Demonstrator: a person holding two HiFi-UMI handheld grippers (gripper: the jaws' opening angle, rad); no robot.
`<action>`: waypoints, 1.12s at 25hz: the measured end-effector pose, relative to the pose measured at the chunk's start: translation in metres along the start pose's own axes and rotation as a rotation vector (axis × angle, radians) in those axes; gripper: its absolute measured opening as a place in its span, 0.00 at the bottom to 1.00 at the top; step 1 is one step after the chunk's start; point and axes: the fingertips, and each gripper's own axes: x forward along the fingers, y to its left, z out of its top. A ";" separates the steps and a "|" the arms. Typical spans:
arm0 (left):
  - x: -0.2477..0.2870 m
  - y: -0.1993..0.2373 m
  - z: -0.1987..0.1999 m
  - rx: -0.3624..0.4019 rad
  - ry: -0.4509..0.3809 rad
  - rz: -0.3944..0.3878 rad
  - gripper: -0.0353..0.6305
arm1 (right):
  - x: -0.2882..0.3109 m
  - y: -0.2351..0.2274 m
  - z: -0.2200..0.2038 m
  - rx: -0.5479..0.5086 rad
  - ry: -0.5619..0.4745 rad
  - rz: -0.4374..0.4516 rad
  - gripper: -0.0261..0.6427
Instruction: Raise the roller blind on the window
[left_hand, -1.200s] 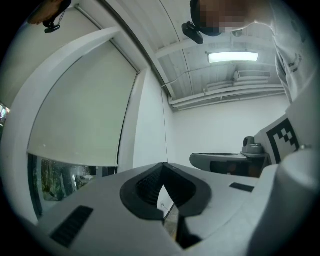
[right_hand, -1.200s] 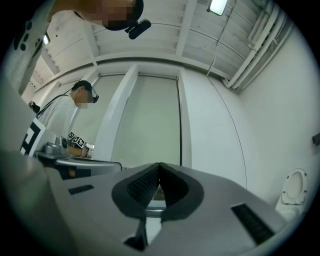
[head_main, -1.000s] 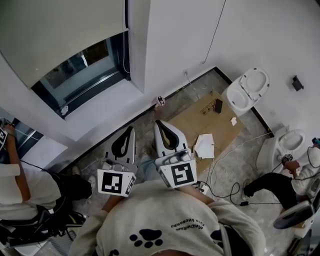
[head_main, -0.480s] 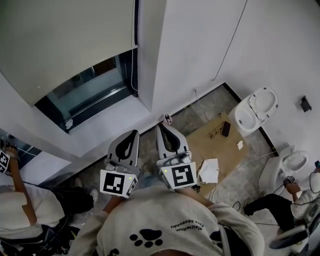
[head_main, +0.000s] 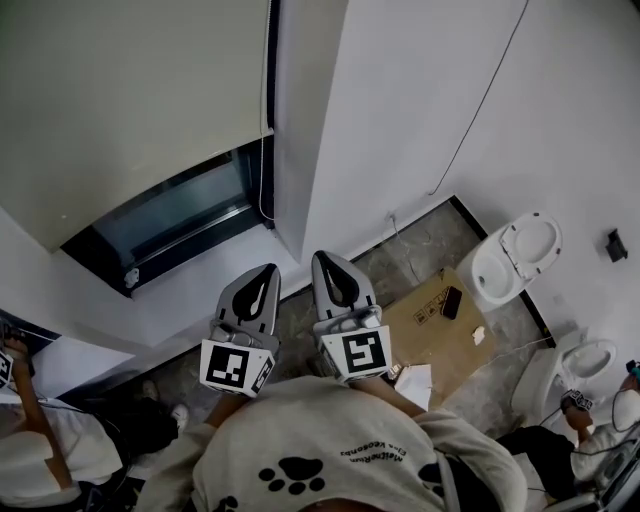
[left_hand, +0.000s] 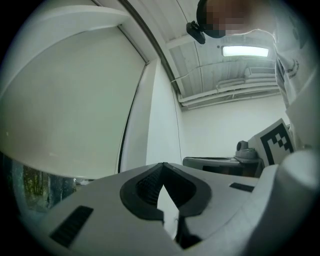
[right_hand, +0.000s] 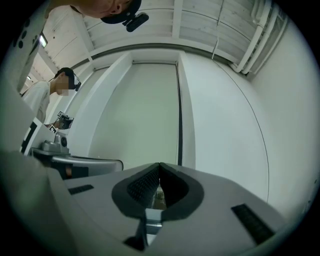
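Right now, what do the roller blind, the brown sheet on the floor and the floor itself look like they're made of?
Roller blind: probably woven fabric, since it hangs pale beige, flat and matte. Brown sheet: cardboard, plain brown with dark printed marks. Floor: likely stone or tile, grey and mottled with veining; how glossy it is cannot be told.

Closed jaws before a mostly lowered blind

The left gripper has its jaws together with nothing between them. Beyond it, the pale blind covers most of the window, with a strip of glass bare at the lower left. A white wall stands right of the blind. A ceiling lamp glows above a marker cube.
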 end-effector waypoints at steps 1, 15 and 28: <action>0.006 0.003 -0.001 0.000 -0.001 0.003 0.06 | 0.006 -0.004 -0.003 0.001 0.004 0.005 0.05; 0.054 0.023 -0.011 0.002 0.002 0.007 0.06 | 0.049 -0.033 -0.018 0.002 0.025 0.024 0.05; 0.108 0.072 -0.017 -0.033 -0.013 -0.027 0.06 | 0.105 -0.047 -0.026 -0.032 0.028 0.008 0.05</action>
